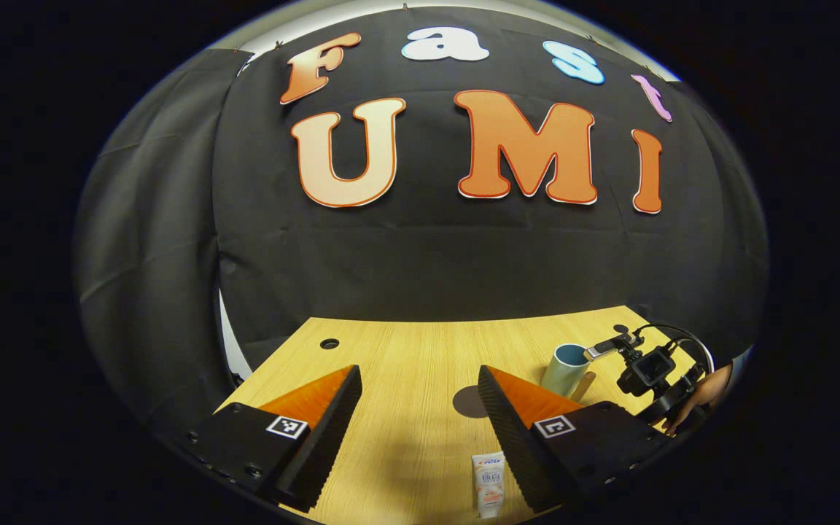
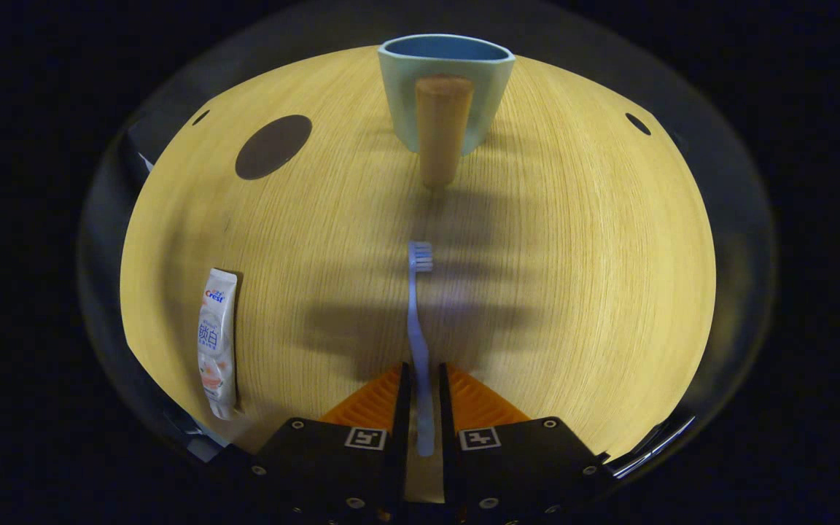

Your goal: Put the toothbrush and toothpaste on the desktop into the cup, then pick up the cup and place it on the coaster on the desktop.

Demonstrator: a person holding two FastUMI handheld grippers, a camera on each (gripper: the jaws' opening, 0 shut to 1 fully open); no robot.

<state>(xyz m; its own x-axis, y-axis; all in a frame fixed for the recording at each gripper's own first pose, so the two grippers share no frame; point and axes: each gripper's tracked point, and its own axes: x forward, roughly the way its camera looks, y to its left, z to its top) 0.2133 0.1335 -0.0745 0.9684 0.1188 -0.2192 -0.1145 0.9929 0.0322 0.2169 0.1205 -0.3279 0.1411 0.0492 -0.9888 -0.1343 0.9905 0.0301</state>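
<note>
Toothbrush [image 2: 418, 328] in right gripper [image 2: 420, 379], bristles toward cup [image 2: 446, 91]

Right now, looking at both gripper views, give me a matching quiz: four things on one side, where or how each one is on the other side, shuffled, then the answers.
Things:
1. toothbrush
2. toothpaste
3. cup
4. coaster

States:
A. dark round disc lying flat on the table, nothing on it
B. standing upright, nothing inside that can be seen
C. held between the fingers of the right gripper
D. lying flat on the table, untouched, near the open left gripper

Pairs: 1-C, 2-D, 3-B, 4-A
</note>
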